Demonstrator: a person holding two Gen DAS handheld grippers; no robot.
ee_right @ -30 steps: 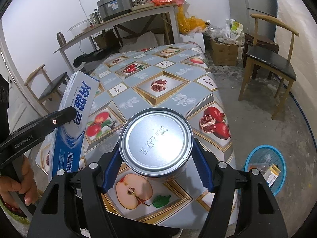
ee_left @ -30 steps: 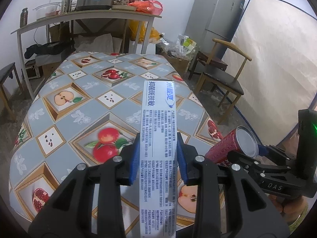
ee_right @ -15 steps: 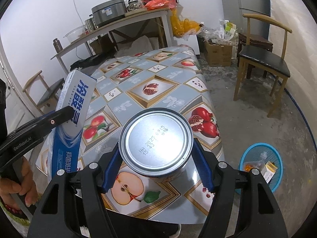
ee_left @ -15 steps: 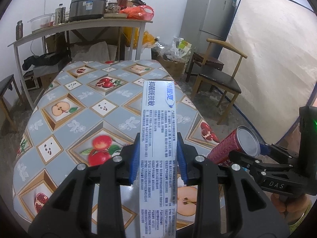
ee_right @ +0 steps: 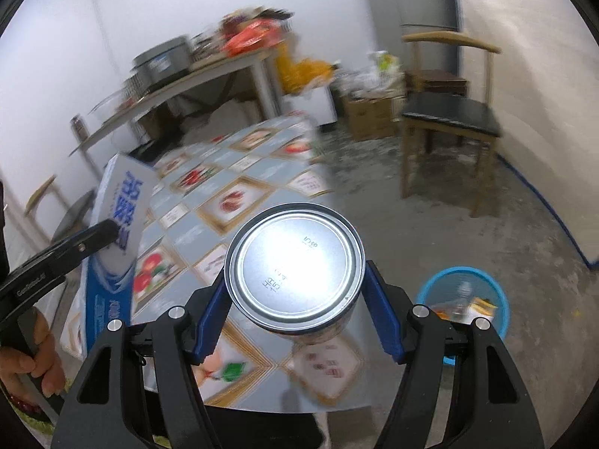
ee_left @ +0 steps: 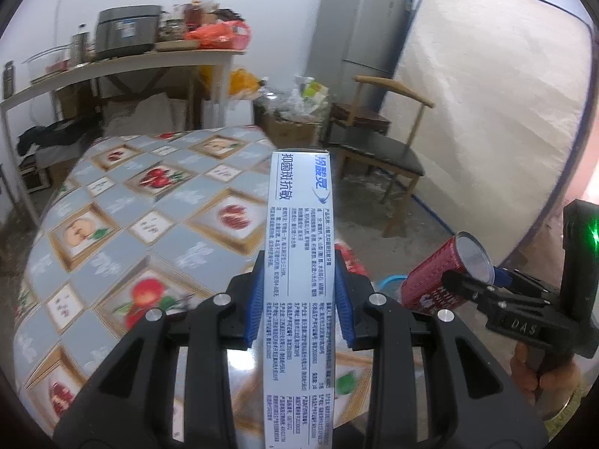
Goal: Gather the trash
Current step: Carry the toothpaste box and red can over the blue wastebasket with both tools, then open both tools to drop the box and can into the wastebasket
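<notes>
My left gripper (ee_left: 298,299) is shut on a long white and blue toothpaste box (ee_left: 297,247) held above the table's near right corner; the box also shows in the right wrist view (ee_right: 119,232). My right gripper (ee_right: 295,299) is shut on a red drink can (ee_right: 295,265), its silver end facing the camera. The can (ee_left: 445,280) and right gripper show at the right in the left wrist view. A blue trash basket (ee_right: 464,299) with some scraps inside stands on the floor to the right of the table.
The table (ee_left: 157,224) has a fruit-patterned cloth. A wooden chair (ee_left: 382,149), a fridge (ee_left: 359,37) and a mattress (ee_left: 486,112) stand at the right. A cluttered shelf table (ee_left: 112,63) is behind. Boxes and bags (ee_right: 374,86) lie on the floor.
Both grippers have swung to the right with their loads, towards the floor side of the table. The blue basket now sits closer in the right wrist view.
</notes>
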